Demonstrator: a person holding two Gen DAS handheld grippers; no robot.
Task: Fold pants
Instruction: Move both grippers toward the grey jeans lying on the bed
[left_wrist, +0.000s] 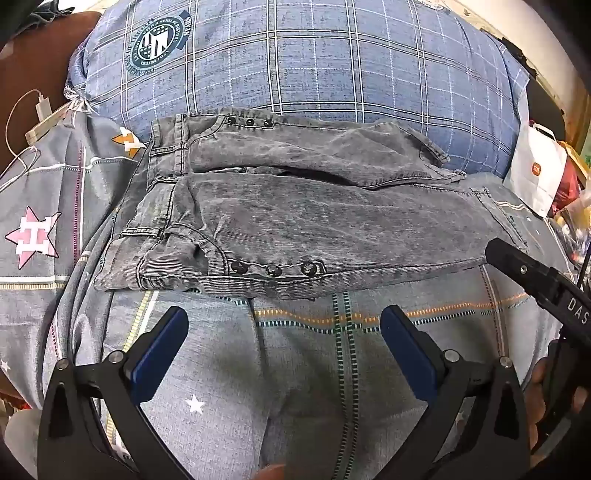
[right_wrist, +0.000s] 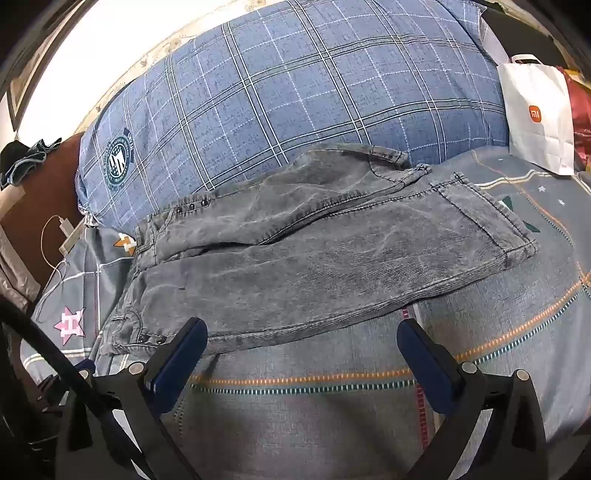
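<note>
Grey washed denim pants (left_wrist: 295, 218) lie spread flat across the bed, waistband to the left and leg hems to the right, with dark studs along the side seams. In the right wrist view the same pants (right_wrist: 314, 258) stretch from lower left to the hems at the right. My left gripper (left_wrist: 284, 332) hovers open over the bedsheet just in front of the near leg, nothing between its blue pads. My right gripper (right_wrist: 303, 347) is open too, its left pad (right_wrist: 184, 354) over the near edge of the pants. The right gripper's black finger (left_wrist: 535, 273) shows at the right of the left wrist view.
A big blue plaid pillow (left_wrist: 295, 62) lies behind the pants. A white paper bag (right_wrist: 539, 114) stands at the far right, with coloured clutter beside it. A white charger with its cable (left_wrist: 40, 110) lies at the far left. The grey patterned bedsheet (left_wrist: 303, 369) covers the near side.
</note>
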